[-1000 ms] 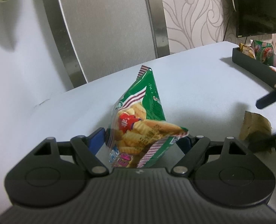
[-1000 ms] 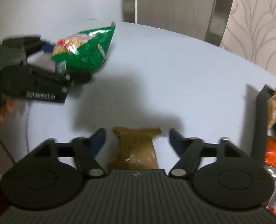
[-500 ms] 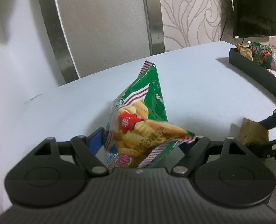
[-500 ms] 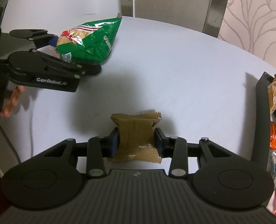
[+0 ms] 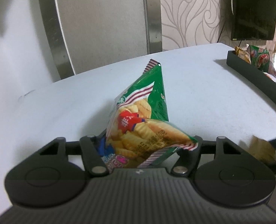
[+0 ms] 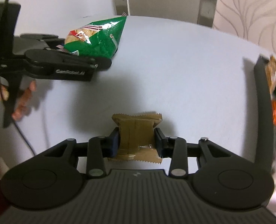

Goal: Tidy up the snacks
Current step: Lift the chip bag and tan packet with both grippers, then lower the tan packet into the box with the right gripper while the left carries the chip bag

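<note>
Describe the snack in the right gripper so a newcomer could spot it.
On the white table, left of the black tray, the right gripper clamps a small brown packet. It is flat and plain with zigzag ends, unlike the puffy green chip bag nearby.

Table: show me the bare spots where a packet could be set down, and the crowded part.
Free: the white table between the green chip bag and the black tray, and the strip beyond the brown packet. Crowded: the tray, full of snacks, and the corner around the left tool.
</note>
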A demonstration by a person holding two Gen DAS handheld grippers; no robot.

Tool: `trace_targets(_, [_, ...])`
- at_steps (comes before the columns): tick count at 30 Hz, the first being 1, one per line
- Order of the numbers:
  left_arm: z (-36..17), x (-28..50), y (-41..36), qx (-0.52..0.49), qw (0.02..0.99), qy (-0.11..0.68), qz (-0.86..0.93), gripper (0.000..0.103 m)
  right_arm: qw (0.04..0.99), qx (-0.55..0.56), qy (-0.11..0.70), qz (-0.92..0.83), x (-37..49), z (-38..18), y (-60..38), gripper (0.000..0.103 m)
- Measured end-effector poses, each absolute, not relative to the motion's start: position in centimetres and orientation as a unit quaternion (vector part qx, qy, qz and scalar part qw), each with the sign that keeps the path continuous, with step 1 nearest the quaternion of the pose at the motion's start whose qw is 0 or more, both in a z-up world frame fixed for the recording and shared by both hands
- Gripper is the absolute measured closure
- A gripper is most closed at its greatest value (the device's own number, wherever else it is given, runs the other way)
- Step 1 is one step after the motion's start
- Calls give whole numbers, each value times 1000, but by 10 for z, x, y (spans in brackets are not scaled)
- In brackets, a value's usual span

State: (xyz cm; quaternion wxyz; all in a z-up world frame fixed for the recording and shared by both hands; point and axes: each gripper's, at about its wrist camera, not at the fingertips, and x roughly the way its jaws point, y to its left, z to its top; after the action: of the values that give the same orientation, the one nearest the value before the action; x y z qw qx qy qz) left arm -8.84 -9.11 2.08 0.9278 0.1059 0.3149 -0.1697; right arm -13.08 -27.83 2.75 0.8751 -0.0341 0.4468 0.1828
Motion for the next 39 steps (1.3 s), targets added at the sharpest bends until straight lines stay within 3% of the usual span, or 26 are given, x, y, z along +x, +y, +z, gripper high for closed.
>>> trace_targets(9, [26, -103, -81, 67, 928, 314, -189, 44, 874, 38, 455, 168, -167, 33, -275, 59])
trace_targets(21, [48, -111, -104, 76, 935, 286, -193, 45, 881, 43, 432, 188, -180, 43, -279, 59])
trace_targets(39, [91, -126, -238, 91, 925, 235, -285, 45, 922, 65, 370, 94, -214, 84, -425, 59])
